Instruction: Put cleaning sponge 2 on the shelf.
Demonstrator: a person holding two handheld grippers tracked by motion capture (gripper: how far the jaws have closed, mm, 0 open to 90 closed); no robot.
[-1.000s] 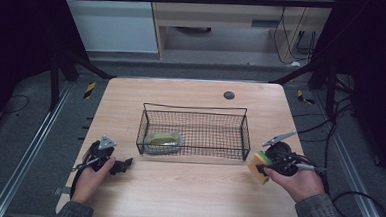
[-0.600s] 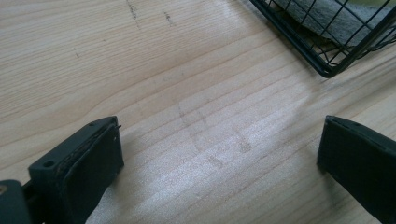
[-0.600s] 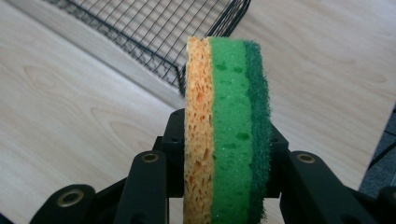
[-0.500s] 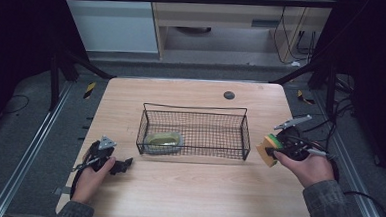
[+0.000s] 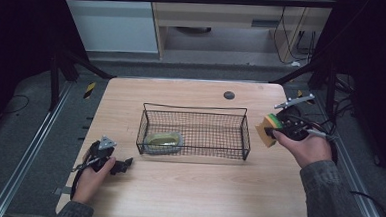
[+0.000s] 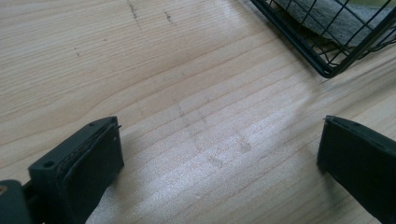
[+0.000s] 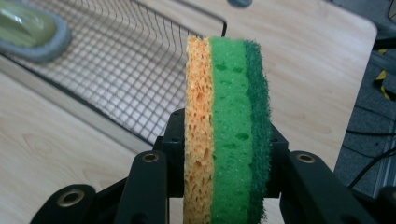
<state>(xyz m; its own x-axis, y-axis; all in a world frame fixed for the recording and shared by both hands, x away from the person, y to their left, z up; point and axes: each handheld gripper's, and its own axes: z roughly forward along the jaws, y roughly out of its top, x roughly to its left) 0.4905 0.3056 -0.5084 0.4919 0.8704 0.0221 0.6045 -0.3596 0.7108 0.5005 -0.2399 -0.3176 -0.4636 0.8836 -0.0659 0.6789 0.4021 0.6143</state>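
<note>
You are carrying a sponge [image 5: 268, 130] toward the wire basket [image 5: 196, 108], and by the look of it you are mid-transfer: the pick is done, the drop is not; the next move is calling for you to bring the sponge leftward in the high view over the basket's right wall, clearing the rim before you lower and let go, since a low approach could be catching the wire edge.

Your right gripper [image 7: 224, 154] is clamping the sponge across its layers (orange, light green and dark green scouring face, standing on edge in the right gripper view); the jaws are pressing on both flat sides, so the grip is looking firm; in the high view the sponge is sitting at the right of the frame, just beside the basket's right end and still outside it.

Inside the basket, toward its lower left in the high view, a green-and-grey pad [image 5: 163, 141] is already lying on the mesh; aim for the bare mesh to its right.

Your left gripper [image 6: 219, 154] is resting low over the wooden table [image 6: 187, 70] at the lower left of the high view, jaws spread wide with nothing between them; the basket's corner is showing at the upper right of its own view.
</note>
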